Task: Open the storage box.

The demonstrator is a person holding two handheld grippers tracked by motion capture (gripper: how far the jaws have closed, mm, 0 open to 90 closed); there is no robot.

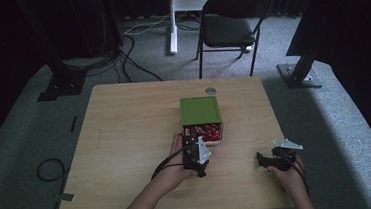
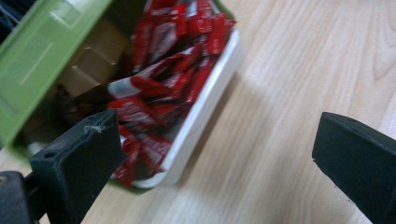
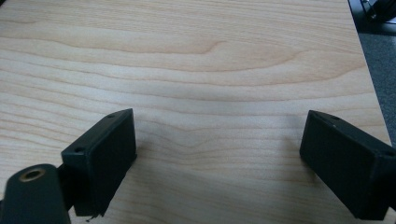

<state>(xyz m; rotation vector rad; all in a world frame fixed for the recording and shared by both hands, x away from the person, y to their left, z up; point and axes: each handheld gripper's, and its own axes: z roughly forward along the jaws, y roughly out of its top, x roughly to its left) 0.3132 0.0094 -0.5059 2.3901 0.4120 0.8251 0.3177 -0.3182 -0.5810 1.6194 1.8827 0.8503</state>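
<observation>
We see the pale wood-grain desk point(image 1: 126, 139), a square green box point(image 1: 200, 110) mid-desk, glossy red packets point(image 2: 163, 79) in its white tray. Our left tongs point(image 1: 192, 138) gape wide at the tray's edge, empty; right tongs point(image 3: 217, 158) spread over bare wood.

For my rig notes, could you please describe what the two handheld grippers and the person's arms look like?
Both grippers are black. The left gripper and the right gripper each carry a grey three-cornered plate on top and trail a black cable along the forearm. Seen close, the jaws are matt black rectangular blocks with small screw holes; the right gripper also shows a brass-coloured insert at its base. No sleeves cover the forearms.
</observation>
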